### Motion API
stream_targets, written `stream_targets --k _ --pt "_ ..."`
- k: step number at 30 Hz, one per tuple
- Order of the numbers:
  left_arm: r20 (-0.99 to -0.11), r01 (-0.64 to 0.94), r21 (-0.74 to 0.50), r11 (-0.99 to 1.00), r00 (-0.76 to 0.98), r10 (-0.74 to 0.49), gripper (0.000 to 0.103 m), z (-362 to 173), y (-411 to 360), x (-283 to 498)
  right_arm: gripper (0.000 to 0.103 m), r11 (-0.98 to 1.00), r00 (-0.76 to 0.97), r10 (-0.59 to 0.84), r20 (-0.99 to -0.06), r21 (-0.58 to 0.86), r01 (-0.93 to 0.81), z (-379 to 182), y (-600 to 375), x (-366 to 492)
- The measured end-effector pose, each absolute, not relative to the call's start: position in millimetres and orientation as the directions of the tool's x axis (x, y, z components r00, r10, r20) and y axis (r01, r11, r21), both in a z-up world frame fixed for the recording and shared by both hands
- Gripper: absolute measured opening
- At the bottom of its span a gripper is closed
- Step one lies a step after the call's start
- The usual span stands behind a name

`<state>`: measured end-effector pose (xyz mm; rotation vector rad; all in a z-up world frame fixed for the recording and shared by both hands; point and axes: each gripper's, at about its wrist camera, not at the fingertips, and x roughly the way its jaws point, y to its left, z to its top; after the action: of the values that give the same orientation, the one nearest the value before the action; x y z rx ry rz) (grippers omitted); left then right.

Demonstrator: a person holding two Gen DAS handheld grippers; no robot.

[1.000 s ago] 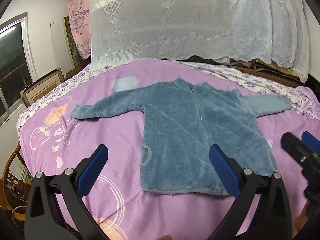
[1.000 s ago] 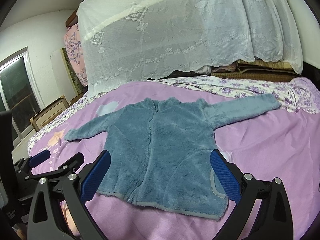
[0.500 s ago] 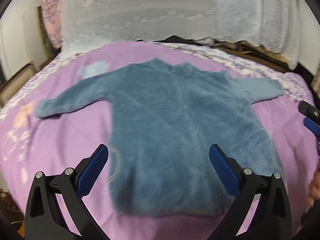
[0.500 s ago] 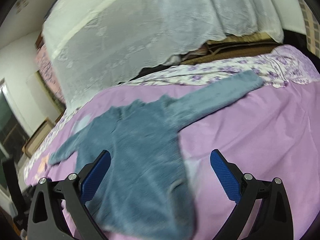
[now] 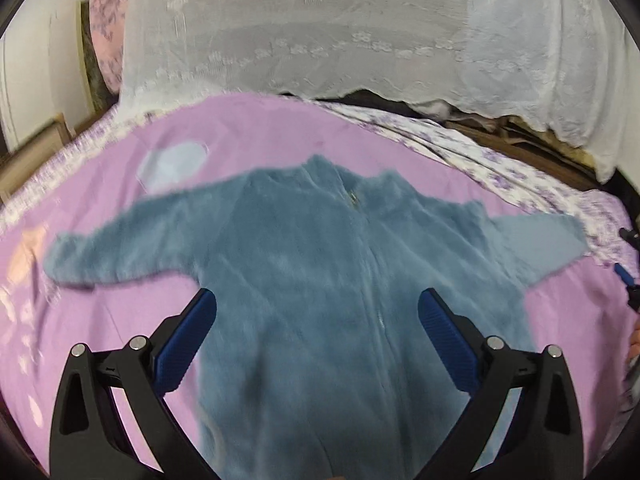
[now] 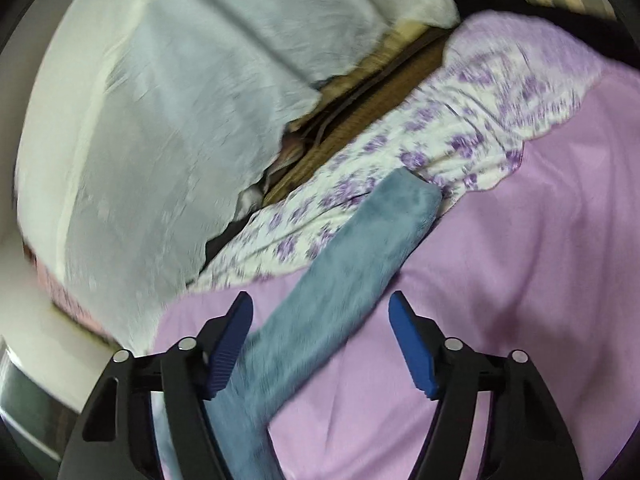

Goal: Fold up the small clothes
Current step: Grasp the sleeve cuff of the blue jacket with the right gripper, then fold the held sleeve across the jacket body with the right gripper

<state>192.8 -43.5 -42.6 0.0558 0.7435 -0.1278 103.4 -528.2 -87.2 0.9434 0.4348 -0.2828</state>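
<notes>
Narrowing right hand-held gripper (image 6: 320,344) astride jacket sleeve (image 6: 360,248)

Each hand-held gripper (image 5: 317,334) (image 6: 321,342) has black arms, silver screws and 2 ribbed blue pads.

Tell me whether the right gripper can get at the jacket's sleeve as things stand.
Probably yes. The right gripper, its jaws just closing but still apart, has the blue fleece sleeve lying between them on the purple bedspread. Nothing lies on the sleeve or blocks it; the pads are not pressing it yet.
</notes>
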Motion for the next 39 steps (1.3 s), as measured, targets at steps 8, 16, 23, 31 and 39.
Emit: stream_targets --k 8,16,23,31,39 --pt "-0.684 0.073 0.048 0.996 0.729 -0.021 0.099 -45.2 -56.6 247.0 0.065 0.418 0.836 -0.09 -0.542 0.741 0.526 -128.8 -570.2 140.2" --pt "-0.734 0.139 -0.039 0.989 0.668 -0.123 0.099 -96.2 -72.9 275.7 0.059 0.298 0.841 -0.086 -0.534 0.792 0.533 -168.0 -591.1 167.3" --pt "-0.786 0.109 -0.212 0.971 0.571 -0.236 0.099 -124.3 -49.1 294.3 0.009 0.372 0.883 -0.059 -0.466 0.81 0.453 -182.0 -594.0 180.7" --pt "-0.731 -0.06 -0.189 0.98 0.675 -0.1 0.099 -99.5 4.0 286.1 0.008 0.5 0.918 -0.187 -0.35 0.77 0.396 -129.3 -577.5 136.0" --pt "-0.808 -0.205 -0.18 0.962 0.589 -0.025 0.099 -117.4 55.4 305.5 0.025 0.279 0.884 -0.095 -0.458 0.84 0.465 -181.7 -604.6 135.2"
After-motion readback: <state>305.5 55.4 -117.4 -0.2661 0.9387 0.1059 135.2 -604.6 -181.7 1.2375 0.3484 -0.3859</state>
